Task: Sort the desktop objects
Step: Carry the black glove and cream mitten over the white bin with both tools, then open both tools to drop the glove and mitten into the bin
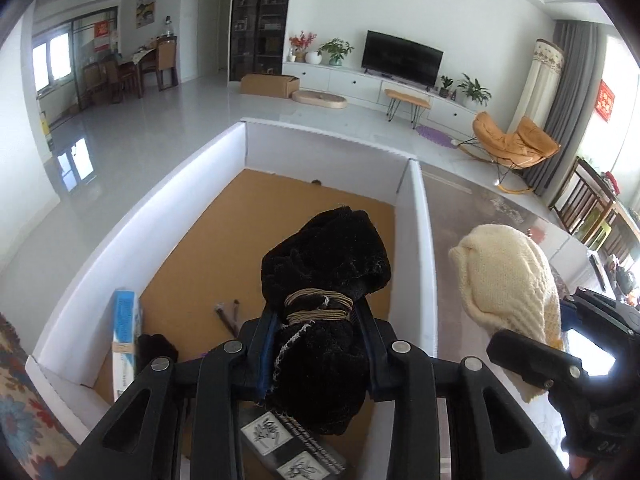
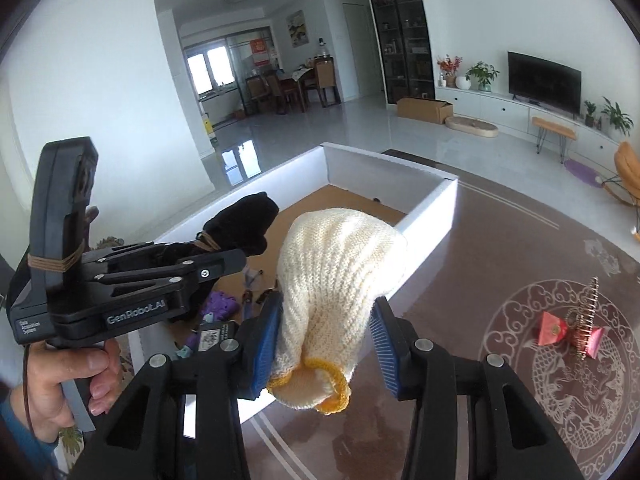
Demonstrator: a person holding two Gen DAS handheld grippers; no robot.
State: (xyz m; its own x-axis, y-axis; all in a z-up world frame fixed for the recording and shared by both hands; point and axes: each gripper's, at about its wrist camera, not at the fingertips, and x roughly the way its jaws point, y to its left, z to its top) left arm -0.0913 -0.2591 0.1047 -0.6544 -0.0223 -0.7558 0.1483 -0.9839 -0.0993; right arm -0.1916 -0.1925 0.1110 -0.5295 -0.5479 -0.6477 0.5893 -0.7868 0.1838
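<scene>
Left hand-held gripper [image 1: 320,312]: clamped on a black fuzzy bundle [image 1: 326,256] bound with tan cord, held above the white box [image 1: 132,224].
Right hand-held gripper [image 2: 326,320]: blue pads [image 2: 266,332] pressing a cream knit glove [image 2: 336,272], yellow cuff toward camera, raised over the counter [image 2: 460,272].
Box floor: blue carton [image 1: 126,320] leaning on the left wall; purple item [image 2: 219,304]; small tools.
Counter: red bow [image 2: 554,330] and gold comb [image 2: 588,320], well apart from the glove.

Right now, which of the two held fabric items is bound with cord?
The black fleece bundle in the left gripper: tan cord wraps its middle. The cream knit glove in the right gripper has none, only a yellow cuff.
</scene>
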